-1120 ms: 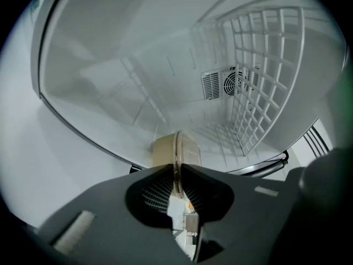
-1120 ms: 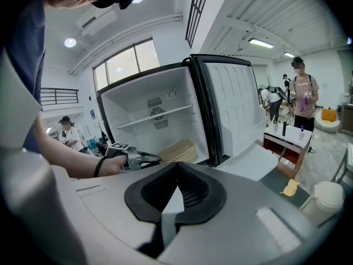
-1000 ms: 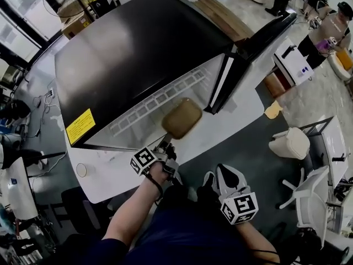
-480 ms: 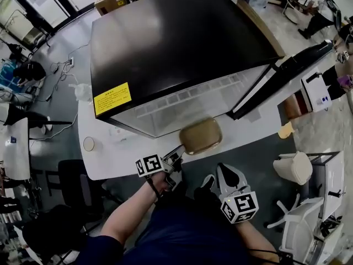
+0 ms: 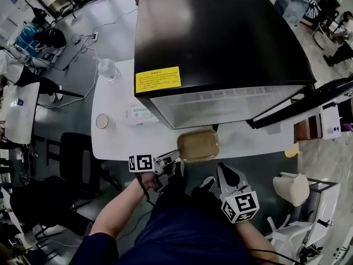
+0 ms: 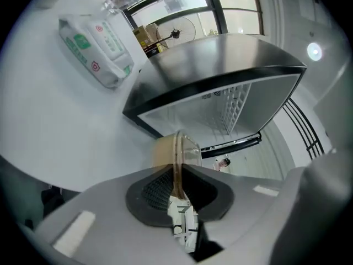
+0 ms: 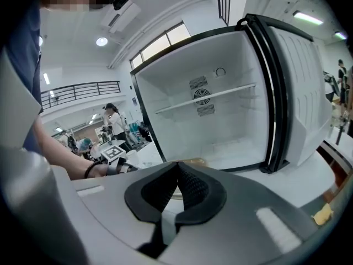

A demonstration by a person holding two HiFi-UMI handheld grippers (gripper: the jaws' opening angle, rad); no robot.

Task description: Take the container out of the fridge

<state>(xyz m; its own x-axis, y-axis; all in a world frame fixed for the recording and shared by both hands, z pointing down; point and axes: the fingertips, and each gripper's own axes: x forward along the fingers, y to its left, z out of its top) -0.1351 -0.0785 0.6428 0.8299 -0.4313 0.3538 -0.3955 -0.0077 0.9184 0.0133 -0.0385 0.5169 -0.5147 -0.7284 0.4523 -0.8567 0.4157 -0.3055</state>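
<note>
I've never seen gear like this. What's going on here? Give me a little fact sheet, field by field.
Fridge: black top, door open, standing on the white table
Container: tan, outside the fridge, at the table's front edge
Left gripper: shut on the container's rim
Right gripper: jaws together, nothing between them, held back near the person's body
Also on table: wipes pack, water bottle

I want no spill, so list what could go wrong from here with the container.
1. The left gripper pinches the container only by its thin rim on one side, so it could tilt or slip free.
2. It is right at the table's front edge; let go here, it may fall to the floor.
3. The fridge door stands open on the right and could get bumped.
</note>
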